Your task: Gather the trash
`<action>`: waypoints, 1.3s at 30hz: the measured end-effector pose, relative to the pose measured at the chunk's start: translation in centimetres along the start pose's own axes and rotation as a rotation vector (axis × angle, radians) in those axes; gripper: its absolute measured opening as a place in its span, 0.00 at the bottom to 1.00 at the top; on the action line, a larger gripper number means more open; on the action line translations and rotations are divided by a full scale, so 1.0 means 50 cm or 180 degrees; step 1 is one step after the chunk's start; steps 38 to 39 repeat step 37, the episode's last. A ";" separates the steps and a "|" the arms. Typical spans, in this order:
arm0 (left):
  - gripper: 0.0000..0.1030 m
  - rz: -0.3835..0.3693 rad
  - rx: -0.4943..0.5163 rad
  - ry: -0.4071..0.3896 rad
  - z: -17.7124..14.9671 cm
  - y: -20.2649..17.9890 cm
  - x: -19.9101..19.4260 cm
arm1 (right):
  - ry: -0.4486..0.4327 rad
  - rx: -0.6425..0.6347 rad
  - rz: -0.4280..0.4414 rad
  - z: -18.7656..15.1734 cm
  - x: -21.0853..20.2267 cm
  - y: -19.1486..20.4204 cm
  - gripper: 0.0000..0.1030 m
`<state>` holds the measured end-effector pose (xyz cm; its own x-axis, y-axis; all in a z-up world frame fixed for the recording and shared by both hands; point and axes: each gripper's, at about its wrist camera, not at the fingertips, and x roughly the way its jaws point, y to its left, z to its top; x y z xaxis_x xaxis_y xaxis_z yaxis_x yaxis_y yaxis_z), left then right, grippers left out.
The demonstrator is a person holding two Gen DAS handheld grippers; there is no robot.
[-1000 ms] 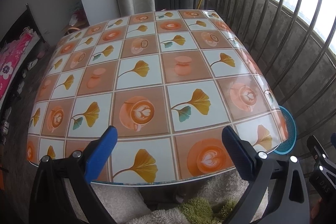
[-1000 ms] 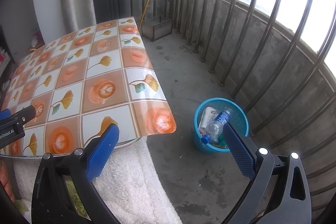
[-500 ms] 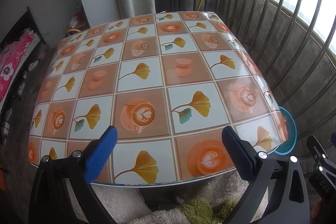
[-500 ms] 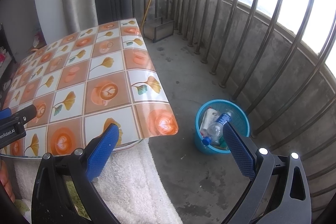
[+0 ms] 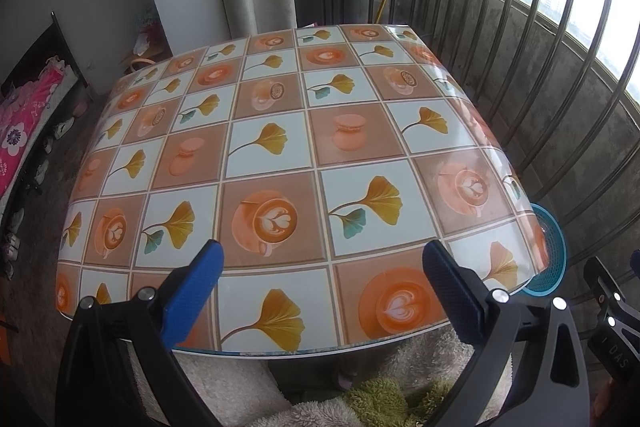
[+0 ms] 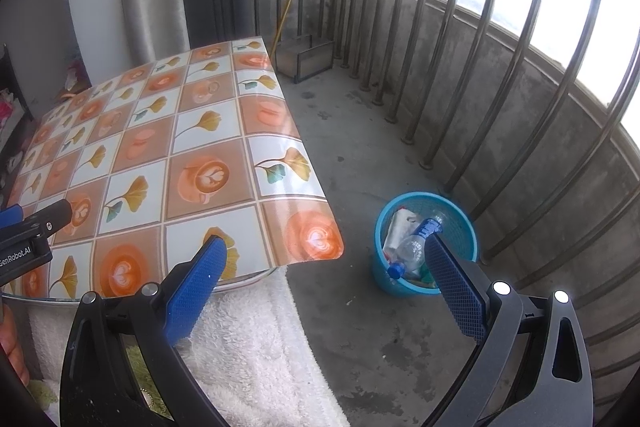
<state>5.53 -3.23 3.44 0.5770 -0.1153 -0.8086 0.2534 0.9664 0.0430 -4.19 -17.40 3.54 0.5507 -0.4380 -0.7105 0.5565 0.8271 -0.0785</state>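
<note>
A blue mesh bin stands on the concrete floor right of the table, holding a clear plastic bottle with a blue cap and some white wrappers. In the left wrist view only the bin's rim peeks past the table corner. My right gripper hangs open and empty over the gap between table and bin. Above the table's near edge, my left gripper is open and empty. The table has a glossy cloth with coffee cups and ginkgo leaves, with no loose items on it.
A metal railing and low concrete wall curve behind the bin. A white fluffy towel lies below the table's near edge. A metal dustpan box and broom handle stand at the far corner. The other gripper's tip shows at left.
Both views have pulled back and risen slightly, so the table sits a little lower in frame. Both grippers stay open and empty.
</note>
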 end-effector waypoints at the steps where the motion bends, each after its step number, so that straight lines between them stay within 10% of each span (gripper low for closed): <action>1: 0.95 0.0000 0.0000 0.0000 -0.001 -0.001 0.000 | -0.0002 0.0001 -0.0002 -0.001 -0.001 -0.002 0.92; 39: 0.95 0.0003 -0.0012 0.0008 0.004 0.004 -0.003 | -0.0002 0.0013 0.0004 -0.003 0.000 -0.001 0.92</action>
